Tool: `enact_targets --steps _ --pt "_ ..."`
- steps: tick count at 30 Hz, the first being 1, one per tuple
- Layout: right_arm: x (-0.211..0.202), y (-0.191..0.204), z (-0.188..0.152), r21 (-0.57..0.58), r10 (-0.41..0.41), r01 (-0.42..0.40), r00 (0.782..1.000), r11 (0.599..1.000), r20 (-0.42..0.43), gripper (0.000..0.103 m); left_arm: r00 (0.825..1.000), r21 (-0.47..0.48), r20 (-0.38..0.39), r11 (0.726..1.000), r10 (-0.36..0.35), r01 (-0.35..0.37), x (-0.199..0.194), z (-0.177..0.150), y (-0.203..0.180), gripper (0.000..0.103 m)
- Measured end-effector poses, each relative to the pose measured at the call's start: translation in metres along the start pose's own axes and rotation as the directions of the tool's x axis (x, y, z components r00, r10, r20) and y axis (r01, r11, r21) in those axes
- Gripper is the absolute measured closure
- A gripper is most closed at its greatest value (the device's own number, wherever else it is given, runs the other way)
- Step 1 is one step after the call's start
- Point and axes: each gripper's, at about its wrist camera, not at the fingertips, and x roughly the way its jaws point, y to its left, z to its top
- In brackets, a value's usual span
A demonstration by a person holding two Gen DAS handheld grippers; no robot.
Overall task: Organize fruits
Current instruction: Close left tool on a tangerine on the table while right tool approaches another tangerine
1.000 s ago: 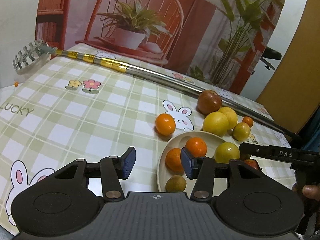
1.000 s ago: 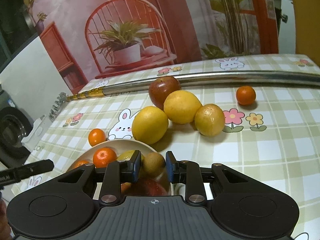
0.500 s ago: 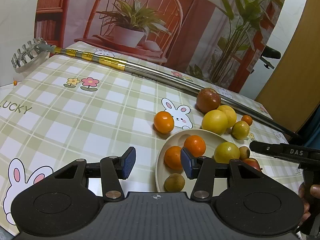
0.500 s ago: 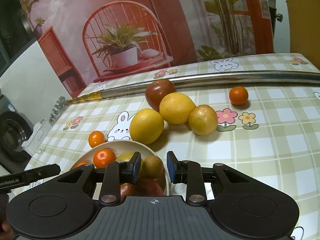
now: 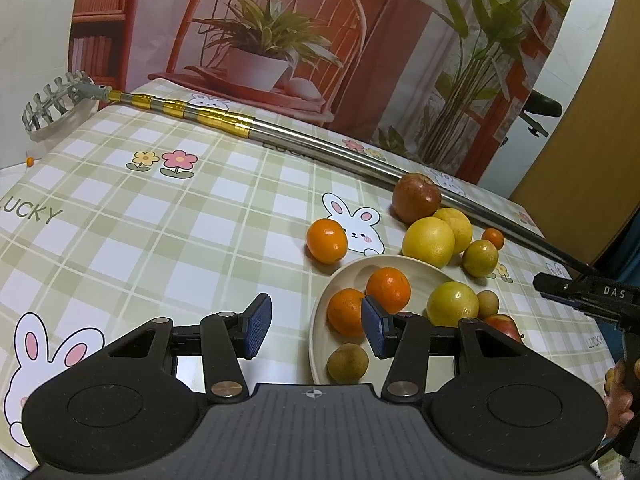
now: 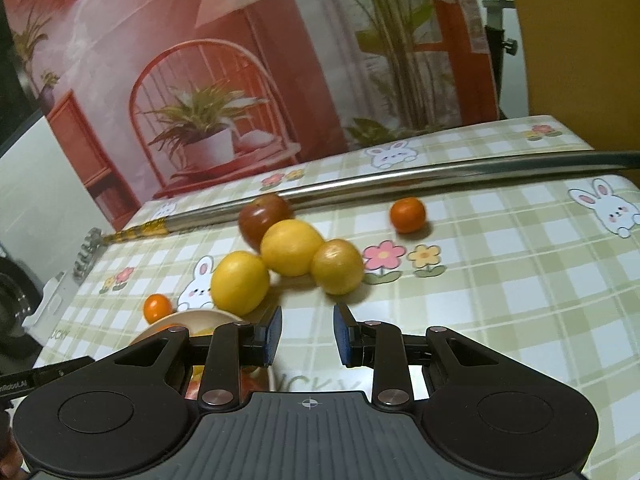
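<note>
Six fruits on plate (image 5: 320,316) | six off-plate | left tool (image 5: 316,326) open | right tool (image 6: 307,334) open

Brightness: even indoor light, moderately bright in both views.
Shadows: soft, short ones under the fruit, lying toward the lower right beside the small orange (image 6: 407,215).
Glare: a bright streak runs along the metal pole (image 5: 328,150); pale highlights on the yellow citrus (image 5: 428,242).
Blur: left wrist view sharp; right wrist view smeared, worst on the apple (image 6: 264,216).
Distortion: fisheye bending, dark corners.
</note>
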Motion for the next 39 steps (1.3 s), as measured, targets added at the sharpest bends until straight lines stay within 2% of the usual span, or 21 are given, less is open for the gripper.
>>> enact_targets --steps 3,10,16,21,25,29,35,39 --pt "-0.003 -0.004 0.003 0.003 -0.01 0.01 1.0 1.0 0.016 0.076 1.0 0.03 0.013 1.0 -0.006 0.005 -0.002 0.007 -0.001 0.051" --pt "-0.01 -0.009 0.017 -0.028 -0.037 0.038 0.998 0.999 0.057 0.076 0.997 0.015 0.05 0.998 -0.067 0.066 -0.01 0.049 0.004 0.051" --pt "-0.007 -0.015 0.032 -0.052 -0.067 0.071 0.994 0.996 0.085 0.076 0.998 0.023 0.004 0.998 -0.061 0.061 0.011 0.071 0.004 0.051" --pt "0.002 -0.016 0.037 -0.099 -0.097 0.106 0.991 0.989 0.088 0.076 0.994 -0.083 -0.05 0.992 -0.097 0.093 0.043 0.071 0.017 0.051" --pt "0.011 -0.017 0.039 -0.13 -0.11 0.12 0.991 0.984 0.081 0.076 0.989 -0.114 -0.098 0.989 -0.108 0.096 0.067 0.068 0.018 0.051" --pt "0.022 -0.018 0.04 -0.144 -0.115 0.124 0.991 0.982 0.068 0.076 0.987 -0.105 -0.122 0.99 -0.107 0.095 0.085 0.068 0.012 0.045" --pt "0.034 -0.024 0.045 -0.144 -0.117 0.125 0.991 0.982 0.063 0.076 0.982 -0.074 -0.152 0.992 -0.111 0.1 0.104 0.068 0.004 0.044" --pt "0.039 -0.027 0.048 -0.141 -0.116 0.124 0.991 0.982 0.065 0.076 0.983 -0.022 -0.17 0.998 -0.063 0.06 0.113 0.065 -0.004 0.044"
